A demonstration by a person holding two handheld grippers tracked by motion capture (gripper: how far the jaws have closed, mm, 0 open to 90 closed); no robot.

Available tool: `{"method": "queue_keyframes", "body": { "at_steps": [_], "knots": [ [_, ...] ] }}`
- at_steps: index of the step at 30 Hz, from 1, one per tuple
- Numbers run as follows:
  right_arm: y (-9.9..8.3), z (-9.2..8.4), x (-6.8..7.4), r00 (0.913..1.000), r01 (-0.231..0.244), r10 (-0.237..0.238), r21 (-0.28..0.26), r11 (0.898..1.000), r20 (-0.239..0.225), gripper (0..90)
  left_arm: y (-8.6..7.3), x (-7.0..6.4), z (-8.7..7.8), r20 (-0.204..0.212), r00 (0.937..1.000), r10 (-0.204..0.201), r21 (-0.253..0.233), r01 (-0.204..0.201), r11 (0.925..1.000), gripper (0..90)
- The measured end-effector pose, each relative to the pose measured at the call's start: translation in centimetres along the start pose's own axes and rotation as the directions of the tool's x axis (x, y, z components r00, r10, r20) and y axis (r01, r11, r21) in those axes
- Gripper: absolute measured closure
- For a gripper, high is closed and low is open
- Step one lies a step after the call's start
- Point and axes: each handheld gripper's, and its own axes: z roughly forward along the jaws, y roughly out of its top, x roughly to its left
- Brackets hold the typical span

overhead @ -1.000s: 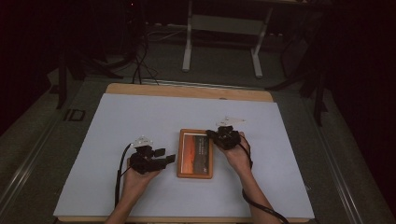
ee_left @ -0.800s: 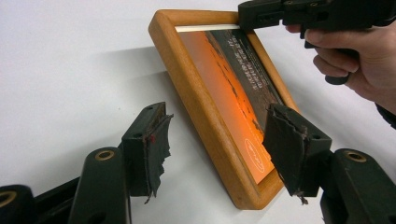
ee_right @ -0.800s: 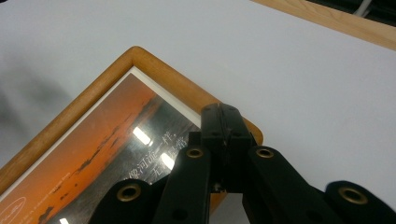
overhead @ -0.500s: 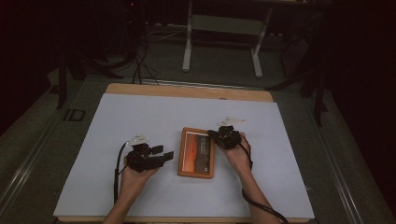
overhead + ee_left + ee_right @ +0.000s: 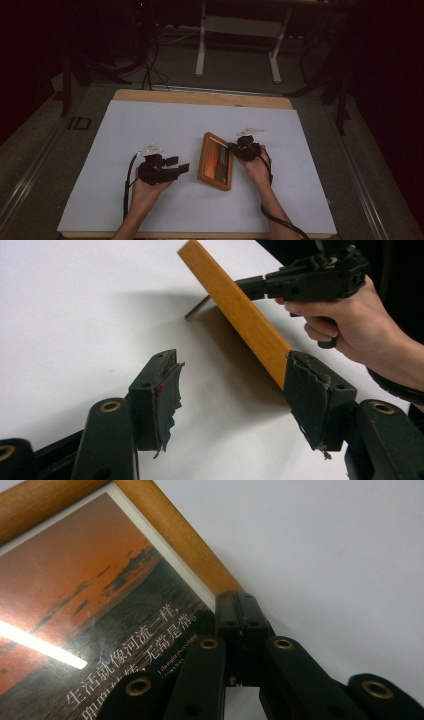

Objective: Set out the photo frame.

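Entering from the bottom edge of the high view, both forearms reach onto the desk [image 5: 150,125], whose top is covered by a white sheet.

Left tool [image 5: 177,165]: held in the left hand [image 5: 145,192], lying roughly level, pointing toward the picture frame [image 5: 216,161]. Jaws spread, nothing between them. In the left gripper view the two torn black pads [image 5: 167,390] stand apart over bare white sheet; the frame's wooden edge runs up just behind the far pad. Contact there cannot be told.

Picture frame: wooden, orange-brown border, near the middle of the desk, between the two tools. It is tilted, with its right side raised off the sheet and its left edge down, as seen from above. The left gripper view shows shadow under the lifted side and a thin strut behind it. The print under the glass shows an orange sunset over dark water, with white Chinese text.

Right tool [image 5: 235,148]: held in the right hand [image 5: 256,167], pressed together on the frame's wooden border. In the right gripper view the jaws meet on the wood at the edge of the frame [image 5: 175,535].

Beyond the desk: dark floor, cables, a white metal stand [image 5: 237,30].
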Motion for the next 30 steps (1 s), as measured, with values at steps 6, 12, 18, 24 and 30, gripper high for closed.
{"method": "queue_keyframes", "body": {
  "at_steps": [6, 12, 18, 24, 30],
  "knots": [
    [0.2, 0.0, 0.1, 1.0, 0.001, -0.001, 0.015, 1.0, 0.006, 90.0, 0.0, -0.8, 0.4, 0.027, 0.9996, 0.003, 0.009, -0.004, 0.9999, 38.2],
    [0.1, 0.0, 0.0, 1.0, -0.004, 0.004, 0.008, 1.0, -0.002, 90.0, -0.2, -1.7, 1.3, 0.049, 0.9988, 0.003, 0.035, -0.005, 0.9994, 35.4],
    [0.0, 0.0, 0.0, 1.0, -0.005, 0.005, 0.001, 1.0, 0.0, 90.0, -0.5, -2.8, 2.8, 0.078, 0.9968, 0.017, 0.075, -0.023, 0.9969, 33.9],
    [-0.1, 0.0, 0.0, 1.0, -0.009, 0.009, -0.004, 1.0, -0.003, 90.0, -0.6, -3.6, 4.4, 0.08, 0.9967, 0.011, 0.101, -0.019, 0.9947, 34.6],
    [-0.1, 0.0, -0.1, 1.0, -0.008, 0.008, -0.007, 1.0, -0.004, 90.0, -0.6, -3.8, 5.5, 0.087, 0.9954, -0.039, 0.128, 0.028, 0.9914, 42.2]
  ]
}}
